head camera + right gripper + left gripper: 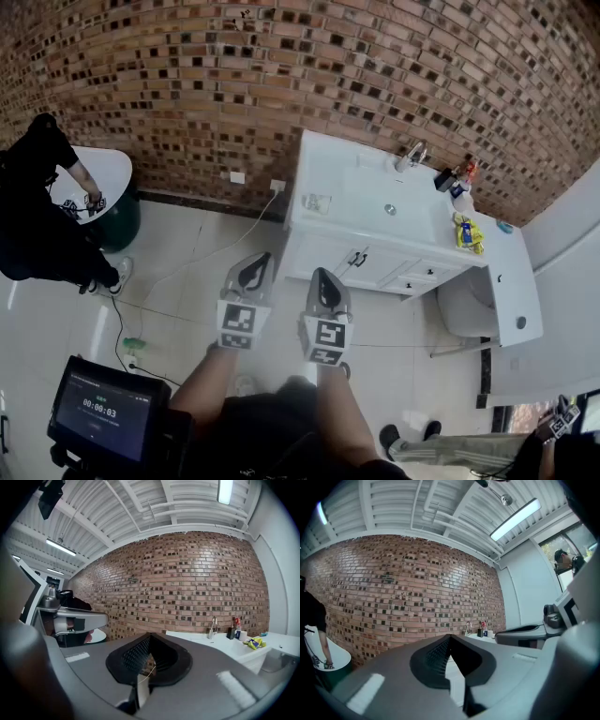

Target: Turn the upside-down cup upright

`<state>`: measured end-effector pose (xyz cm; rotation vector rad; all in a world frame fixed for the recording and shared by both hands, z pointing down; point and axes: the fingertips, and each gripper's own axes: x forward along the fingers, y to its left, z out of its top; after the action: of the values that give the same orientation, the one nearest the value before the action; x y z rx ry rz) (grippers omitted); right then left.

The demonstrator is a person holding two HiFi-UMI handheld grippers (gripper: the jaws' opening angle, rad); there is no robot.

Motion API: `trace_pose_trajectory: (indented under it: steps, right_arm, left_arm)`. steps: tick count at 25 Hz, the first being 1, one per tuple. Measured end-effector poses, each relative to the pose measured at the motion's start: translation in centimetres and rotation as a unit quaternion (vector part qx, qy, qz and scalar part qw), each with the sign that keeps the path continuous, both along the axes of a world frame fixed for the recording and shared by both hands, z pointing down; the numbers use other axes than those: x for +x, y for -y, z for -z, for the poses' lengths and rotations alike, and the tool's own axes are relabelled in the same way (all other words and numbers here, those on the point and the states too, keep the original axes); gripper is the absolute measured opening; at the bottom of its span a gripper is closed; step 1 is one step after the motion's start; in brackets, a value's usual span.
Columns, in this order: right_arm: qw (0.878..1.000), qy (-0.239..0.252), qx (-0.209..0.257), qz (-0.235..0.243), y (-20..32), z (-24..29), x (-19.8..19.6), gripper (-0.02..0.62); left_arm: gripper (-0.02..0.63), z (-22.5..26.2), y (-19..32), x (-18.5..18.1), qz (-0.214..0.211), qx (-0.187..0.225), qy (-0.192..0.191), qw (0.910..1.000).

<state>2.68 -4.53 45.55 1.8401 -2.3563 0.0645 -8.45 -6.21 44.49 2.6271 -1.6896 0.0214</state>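
Observation:
On the left end of the white vanity top (330, 167) stands a small clear thing (316, 202) that may be the cup; it is too small to tell which way up it is. Both grippers hang over the floor in front of the vanity, well short of it. My left gripper (253, 270) has its jaws closed tip to tip with nothing between them, as the left gripper view (449, 637) shows. My right gripper (323, 286) is shut and empty too (150, 636). The two gripper views show no cup.
A sink with a faucet (410, 155), bottles (457, 180) and a yellow packet (467, 233) are on the vanity against the brick wall. At left, a person in black (37, 220) stands by a round basin (105, 171). A screen (108, 410) and a floor cable (136, 342) are near.

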Motion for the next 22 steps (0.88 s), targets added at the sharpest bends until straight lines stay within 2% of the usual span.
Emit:
trace_pose_trajectory:
  steps: [12, 22]
  right_arm:
    - [1.0, 0.011, -0.006, 0.0, 4.8, -2.1, 1.3, 0.013]
    - [0.999, 0.017, -0.032, 0.017, 13.2, -4.2, 2.7, 0.012]
  left_arm:
    - [-0.006, -1.5, 4.2, 1.3, -0.005, -0.009, 0.007, 0.9999]
    - [-0.005, -2.7, 12.2, 2.7, 0.01, -0.023, 0.025, 0.9994]
